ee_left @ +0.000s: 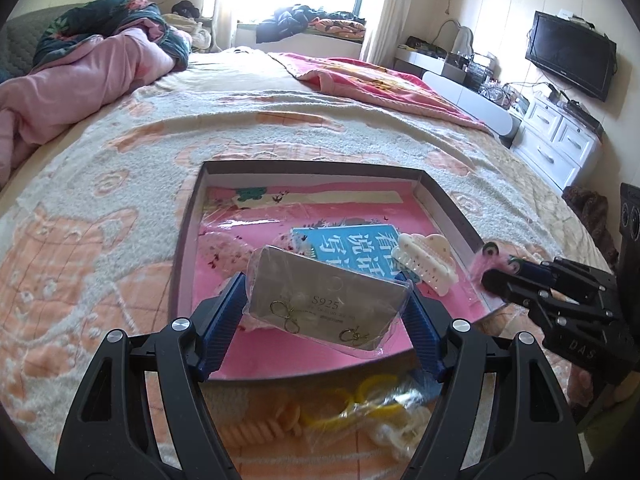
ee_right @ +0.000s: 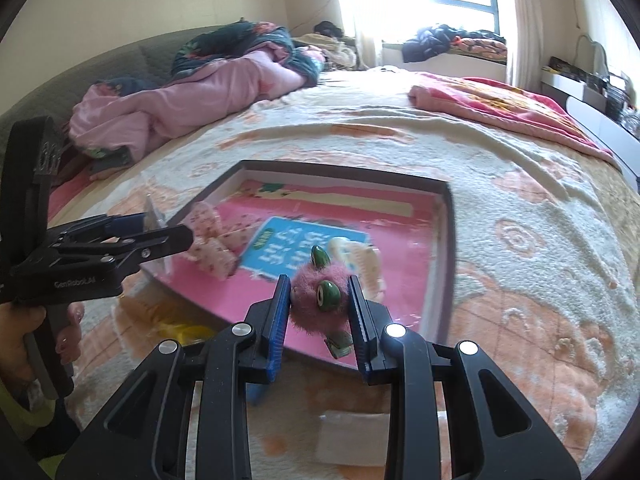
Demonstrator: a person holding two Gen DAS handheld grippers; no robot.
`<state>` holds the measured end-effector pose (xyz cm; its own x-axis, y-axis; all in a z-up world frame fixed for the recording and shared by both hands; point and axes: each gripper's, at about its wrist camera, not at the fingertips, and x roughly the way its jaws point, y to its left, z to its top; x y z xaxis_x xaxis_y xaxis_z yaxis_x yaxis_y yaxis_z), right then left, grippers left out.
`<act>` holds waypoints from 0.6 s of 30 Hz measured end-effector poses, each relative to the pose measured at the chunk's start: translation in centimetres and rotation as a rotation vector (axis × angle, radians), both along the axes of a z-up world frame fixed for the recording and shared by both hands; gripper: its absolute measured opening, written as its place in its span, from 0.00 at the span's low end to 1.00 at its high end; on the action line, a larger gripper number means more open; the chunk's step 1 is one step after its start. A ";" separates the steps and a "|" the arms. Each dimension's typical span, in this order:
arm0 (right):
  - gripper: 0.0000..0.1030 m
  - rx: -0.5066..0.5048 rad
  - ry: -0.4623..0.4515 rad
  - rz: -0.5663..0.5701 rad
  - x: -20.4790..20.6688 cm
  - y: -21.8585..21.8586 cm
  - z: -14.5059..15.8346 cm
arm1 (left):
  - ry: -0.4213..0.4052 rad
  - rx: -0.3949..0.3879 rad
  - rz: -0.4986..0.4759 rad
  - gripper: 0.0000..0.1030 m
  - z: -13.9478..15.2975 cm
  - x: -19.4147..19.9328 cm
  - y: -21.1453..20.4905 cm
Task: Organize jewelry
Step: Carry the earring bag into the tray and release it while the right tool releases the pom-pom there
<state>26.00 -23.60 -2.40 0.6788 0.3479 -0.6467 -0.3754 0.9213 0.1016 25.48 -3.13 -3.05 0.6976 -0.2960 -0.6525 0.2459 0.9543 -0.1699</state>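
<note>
A shallow dark box [ee_left: 448, 200] with a pink floor lies on the bed; it also shows in the right wrist view [ee_right: 448, 240]. My left gripper [ee_left: 326, 316] is shut on a bagged grey earring card [ee_left: 324, 308] with gold earrings, held over the box's near part. My right gripper [ee_right: 320, 308] is shut on a pink fuzzy hair tie with green beads [ee_right: 320, 300] over the box's near edge. A white claw clip [ee_left: 424, 260] and a blue card [ee_left: 340, 240] lie inside the box. A floral scrunchie [ee_right: 212, 240] lies in its left part.
Yellow rings in a plastic bag [ee_left: 360, 400] and an orange coil hair tie [ee_left: 260, 424] lie on the blanket in front of the box. A pink quilt [ee_left: 80, 80] is heaped at the bed's far left. A white cabinet [ee_left: 556, 136] and a TV [ee_left: 572, 56] stand at right.
</note>
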 end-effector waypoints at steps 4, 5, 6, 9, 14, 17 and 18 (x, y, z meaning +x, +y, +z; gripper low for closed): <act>0.26 0.003 0.005 -0.043 1.2 -1.2 -0.2 | 0.004 0.017 -0.011 0.64 -0.4 0.7 -0.9; 0.26 0.004 0.007 -0.052 1.4 -1.5 -0.2 | 0.006 0.021 -0.015 0.64 -0.5 0.8 -1.1; 0.26 0.004 0.007 -0.064 1.8 -1.8 -0.2 | 0.009 0.028 -0.019 0.64 -0.7 1.0 -1.4; 0.26 0.004 0.009 -0.089 2.6 -2.3 -0.4 | 0.016 0.034 -0.028 0.64 -1.1 1.3 -1.9; 0.26 0.005 0.016 -0.119 3.9 -2.9 -0.7 | 0.028 0.051 -0.041 0.64 -1.7 1.9 -2.7; 0.26 0.011 0.023 -0.132 4.7 -3.2 -0.7 | 0.038 0.055 -0.046 0.64 -2.0 2.2 -3.0; 0.26 0.012 0.026 -0.133 5.0 -3.2 -0.8 | 0.039 0.056 -0.048 0.64 -2.0 2.3 -3.1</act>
